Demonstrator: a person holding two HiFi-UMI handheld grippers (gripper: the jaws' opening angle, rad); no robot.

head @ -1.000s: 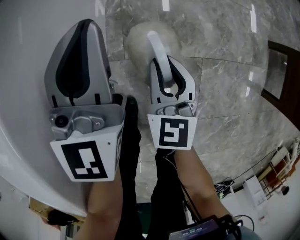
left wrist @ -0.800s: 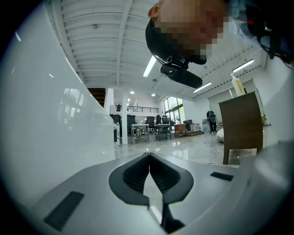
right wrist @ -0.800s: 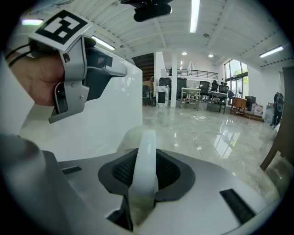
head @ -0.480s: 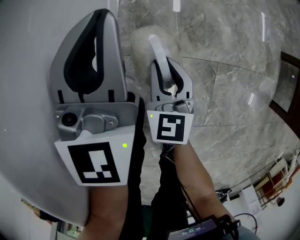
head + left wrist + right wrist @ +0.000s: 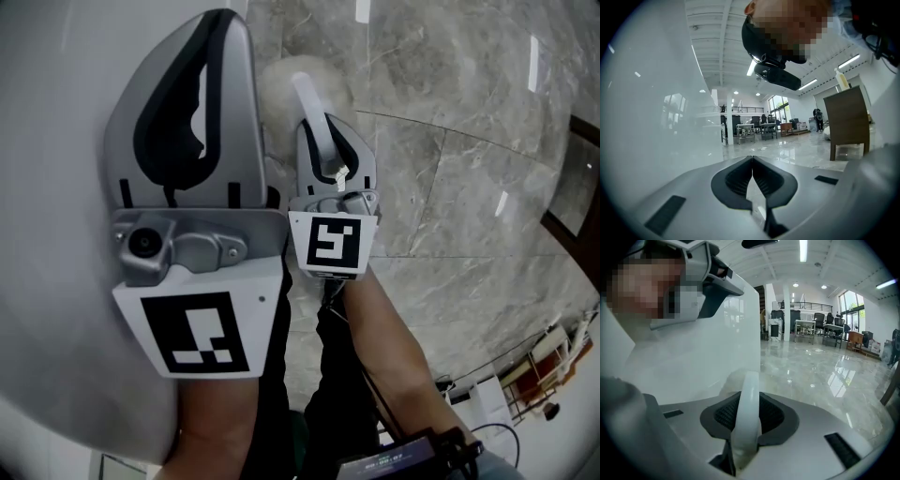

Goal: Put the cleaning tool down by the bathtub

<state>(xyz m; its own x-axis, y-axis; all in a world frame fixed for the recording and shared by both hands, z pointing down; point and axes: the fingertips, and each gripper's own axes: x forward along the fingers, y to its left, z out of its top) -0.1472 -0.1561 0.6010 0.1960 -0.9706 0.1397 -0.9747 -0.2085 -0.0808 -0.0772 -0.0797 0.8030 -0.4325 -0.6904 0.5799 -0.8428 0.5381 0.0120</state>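
Note:
The cleaning tool is a white curved handle (image 5: 312,105) with a pale fluffy round head (image 5: 281,80). Its head sits low on the grey marble floor (image 5: 450,187), right beside the white bathtub (image 5: 56,141). My right gripper (image 5: 328,131) is shut on the handle (image 5: 747,404), which stands up between its dark pads; the head (image 5: 727,380) shows behind, against the tub wall (image 5: 703,348). My left gripper (image 5: 223,21) hovers over the tub's side, shut with nothing in it. In the left gripper view its tips (image 5: 752,159) meet.
The person's dark-trousered legs (image 5: 319,375) stand between the arms, with a cabled device (image 5: 394,461) below. Dark wooden furniture (image 5: 581,178) and clutter (image 5: 534,375) lie to the right. A wooden cabinet (image 5: 846,122) carries a bottle (image 5: 842,80). Desks and chairs (image 5: 820,326) stand far off.
The left gripper has come nearer the head camera and looks larger. The right gripper with the tool has shifted slightly up the view, its grip unchanged.

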